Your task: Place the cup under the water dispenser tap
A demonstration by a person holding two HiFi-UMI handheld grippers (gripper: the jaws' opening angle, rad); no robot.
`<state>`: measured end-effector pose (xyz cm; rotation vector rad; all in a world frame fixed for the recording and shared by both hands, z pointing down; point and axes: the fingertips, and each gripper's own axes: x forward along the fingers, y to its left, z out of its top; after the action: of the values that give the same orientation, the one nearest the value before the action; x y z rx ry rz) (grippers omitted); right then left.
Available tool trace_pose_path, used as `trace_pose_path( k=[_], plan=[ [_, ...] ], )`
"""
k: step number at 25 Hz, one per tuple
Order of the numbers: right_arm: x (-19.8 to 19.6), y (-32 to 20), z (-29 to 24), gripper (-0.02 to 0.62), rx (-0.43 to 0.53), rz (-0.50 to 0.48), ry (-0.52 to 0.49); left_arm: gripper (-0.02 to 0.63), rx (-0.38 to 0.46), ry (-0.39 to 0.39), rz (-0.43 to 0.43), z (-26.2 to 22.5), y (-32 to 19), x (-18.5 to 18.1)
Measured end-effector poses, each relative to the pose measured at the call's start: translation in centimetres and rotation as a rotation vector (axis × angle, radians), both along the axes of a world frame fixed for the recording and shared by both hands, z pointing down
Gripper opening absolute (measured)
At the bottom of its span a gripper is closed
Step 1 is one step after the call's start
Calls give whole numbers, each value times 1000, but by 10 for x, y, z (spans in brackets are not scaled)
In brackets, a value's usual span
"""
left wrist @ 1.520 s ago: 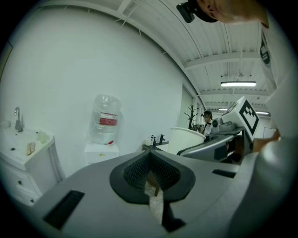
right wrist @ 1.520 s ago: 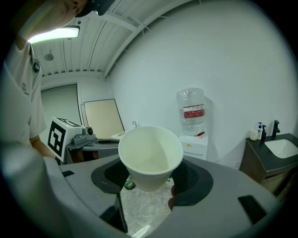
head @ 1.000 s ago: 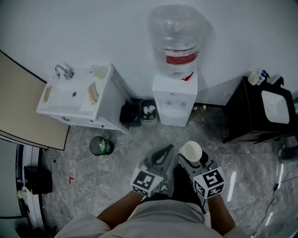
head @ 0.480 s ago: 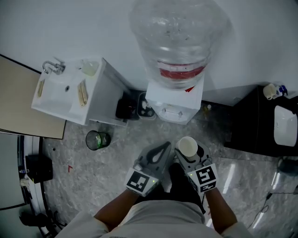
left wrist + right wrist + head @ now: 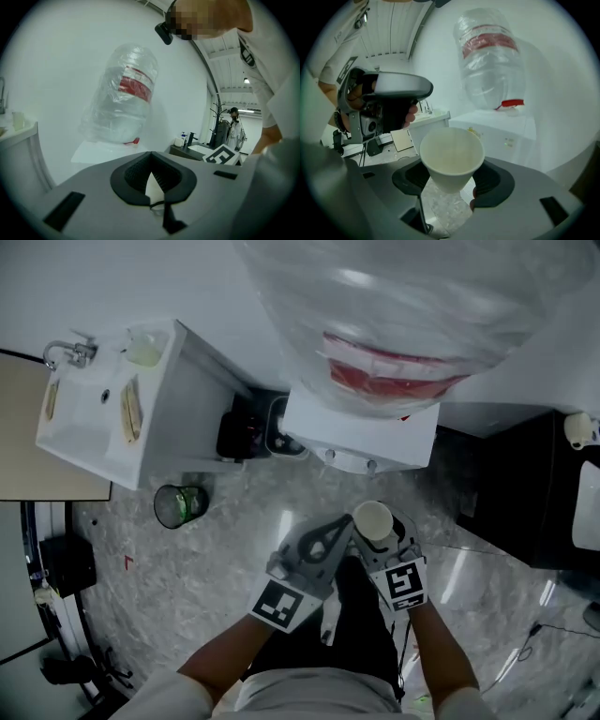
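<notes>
The right hand-held gripper [image 5: 376, 532] pinches a white paper cup [image 5: 372, 517]. Its two dark pads press on the cup's sides below the rim. The cup stands upright, mouth up, and looks empty.

From the head view, the cup is in the air over the marble floor [image 5: 216, 559], a little right of centre. It sits at 6 o'clock from the water dispenser [image 5: 361, 432], near it but apart. The dispenser's two small taps [image 5: 372, 465] are at the cup's 12 o'clock, and the cup is not under them. A big clear bottle [image 5: 412, 306] with a red label tops the dispenser and fills the 12 o'clock part of the view.

The left hand-held gripper [image 5: 337, 529] is just beside the cup at its 8 o'clock. Its jaws are pressed together at the tips with nothing between them.

A white sink [image 5: 89, 418] is at 10 o'clock. A small green bin [image 5: 178, 505] stands on the floor at 9 o'clock. A dark cabinet [image 5: 511, 493] is at 3 o'clock.
</notes>
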<state>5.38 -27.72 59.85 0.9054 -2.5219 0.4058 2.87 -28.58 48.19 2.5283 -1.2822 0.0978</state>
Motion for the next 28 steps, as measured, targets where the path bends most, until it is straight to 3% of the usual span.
trace_pose_path(
  k=[7, 14, 16, 20, 28],
  plan=[
    [-18, -20, 128, 278, -19, 14, 61, 3, -22, 5, 8, 92, -18, -18],
    [-8, -70, 251, 278, -18, 156, 124, 3, -35, -49, 35, 177, -26, -36],
    [-2, -83, 271, 278, -3, 192, 141, 3, -37, -67, 47, 191, -25, -39],
    [9, -99, 292, 278, 29, 269, 154, 3, -51, -4, -10, 203, -28, -46],
    [23, -115, 329, 278, 44, 425, 195, 3, -59, 1, -16, 215, -23, -54]
  ],
)
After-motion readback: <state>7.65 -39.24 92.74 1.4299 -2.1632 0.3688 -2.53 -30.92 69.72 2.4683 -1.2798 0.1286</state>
